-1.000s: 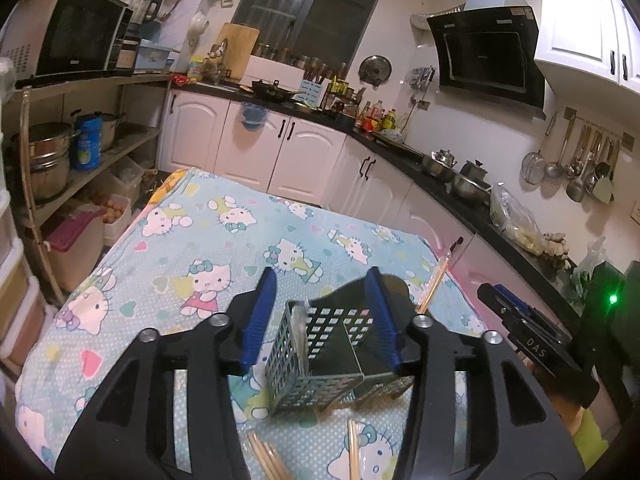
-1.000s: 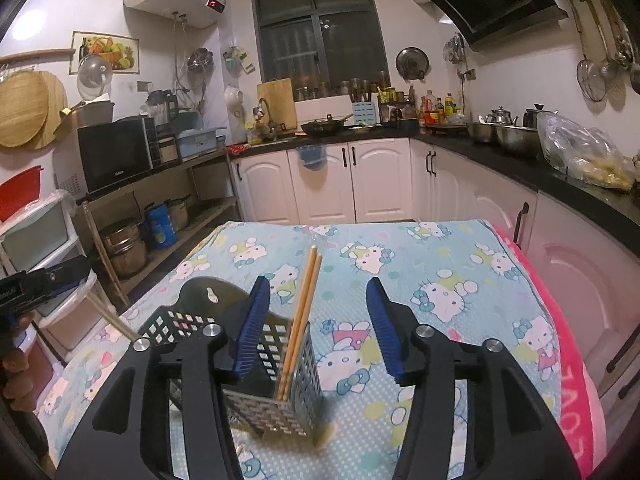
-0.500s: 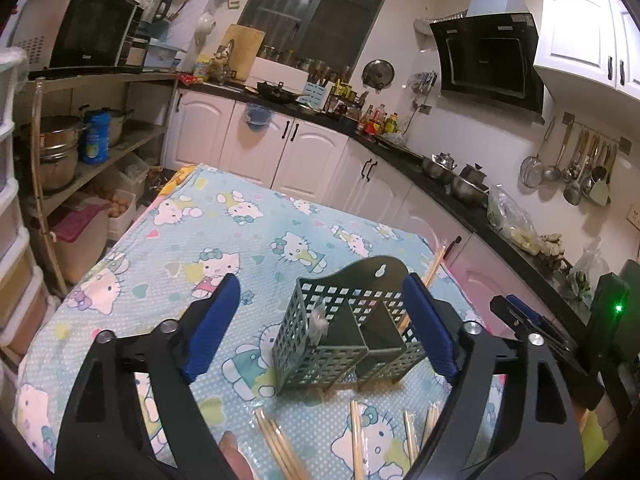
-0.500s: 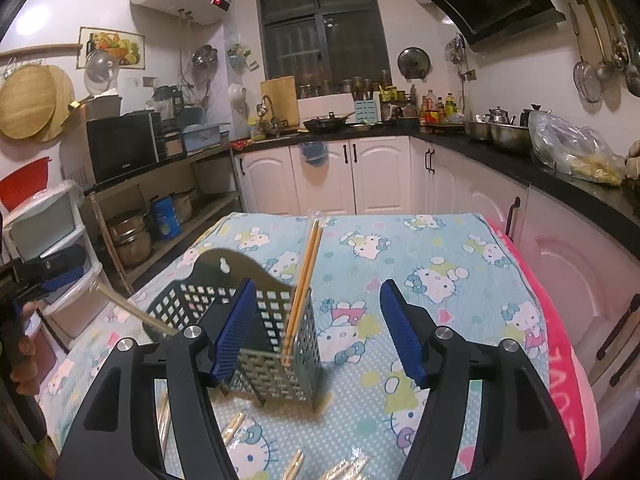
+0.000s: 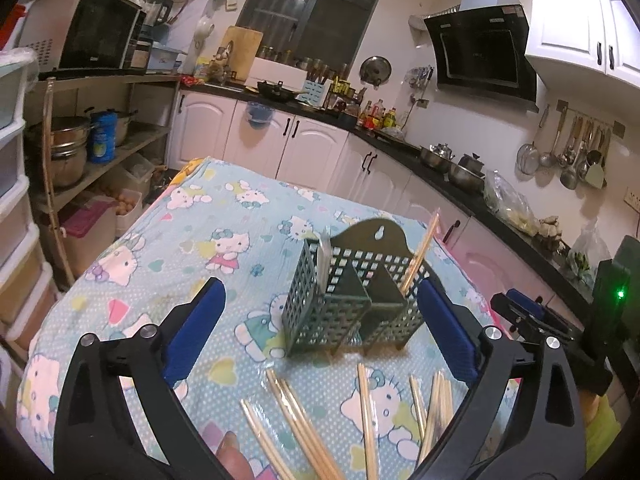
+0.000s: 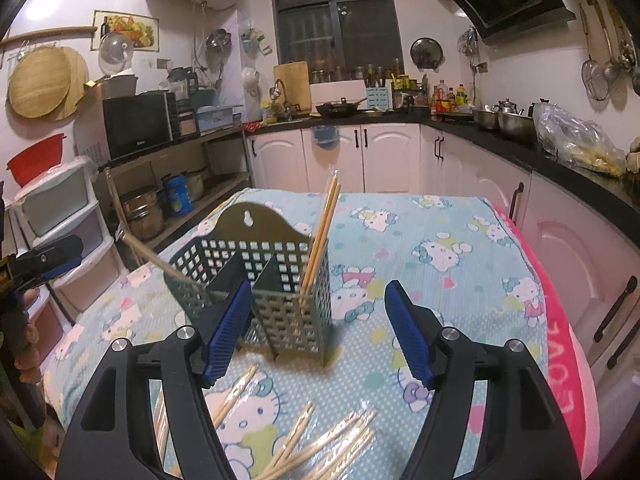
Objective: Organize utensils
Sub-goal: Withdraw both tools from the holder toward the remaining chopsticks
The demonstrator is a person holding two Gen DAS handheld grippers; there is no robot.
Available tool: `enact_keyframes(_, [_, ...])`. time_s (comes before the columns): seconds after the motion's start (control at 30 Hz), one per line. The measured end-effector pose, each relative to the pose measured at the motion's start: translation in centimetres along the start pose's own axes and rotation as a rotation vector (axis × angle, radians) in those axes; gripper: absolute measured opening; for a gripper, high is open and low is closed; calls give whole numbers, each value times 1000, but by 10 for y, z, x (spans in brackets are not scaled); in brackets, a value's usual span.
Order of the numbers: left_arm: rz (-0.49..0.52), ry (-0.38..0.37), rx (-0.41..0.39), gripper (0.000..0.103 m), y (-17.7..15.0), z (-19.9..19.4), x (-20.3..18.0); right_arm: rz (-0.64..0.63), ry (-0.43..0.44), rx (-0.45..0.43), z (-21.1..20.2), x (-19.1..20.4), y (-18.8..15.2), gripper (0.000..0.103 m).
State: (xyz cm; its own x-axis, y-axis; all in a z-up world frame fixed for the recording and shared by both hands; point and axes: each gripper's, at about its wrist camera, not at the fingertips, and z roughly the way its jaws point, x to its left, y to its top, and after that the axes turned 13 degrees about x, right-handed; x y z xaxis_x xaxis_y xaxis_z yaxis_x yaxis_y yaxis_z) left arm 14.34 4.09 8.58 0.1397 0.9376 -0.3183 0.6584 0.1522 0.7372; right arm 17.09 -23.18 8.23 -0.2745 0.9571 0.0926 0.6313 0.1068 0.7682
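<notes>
Nearest, scattered across the blue cartoon-cat tablecloth (image 5: pixel 224 216): loose pale wooden chopsticks (image 5: pixel 308 420), some crossing, some bunched close together in the right wrist view (image 6: pixel 320 440). Likely trouble here: hard to pinch just a pair from such a bunch, easy to drag a neighbour along or roll sticks toward the table edge. Just beyond, upright on the cloth, the dark green perforated plastic utensil caddy (image 5: pixel 352 304), light-looking, so liable to tip or slide if nudged by a finger during insertion; two chopsticks already standing in its right-hand compartment (image 6: pixel 322 236), leaning and easily knocked. Also a risk of the two tools colliding, working so near each other. Left gripper (image 5: pixel 320 340): jaws opening, close to their widest, nothing between the blue pads, the caddy seen ahead through the gap but untouched. Right gripper (image 6: pixel 316 338): jaws opening too, moderately wide, empty, caddy just beyond its left finger, contact not apparent.
</notes>
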Motion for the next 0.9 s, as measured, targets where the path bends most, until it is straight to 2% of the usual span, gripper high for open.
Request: enact_keyframes(0.9, [-31,45,198,90,-77,32,15,-33,45,200,14,21,-73,67])
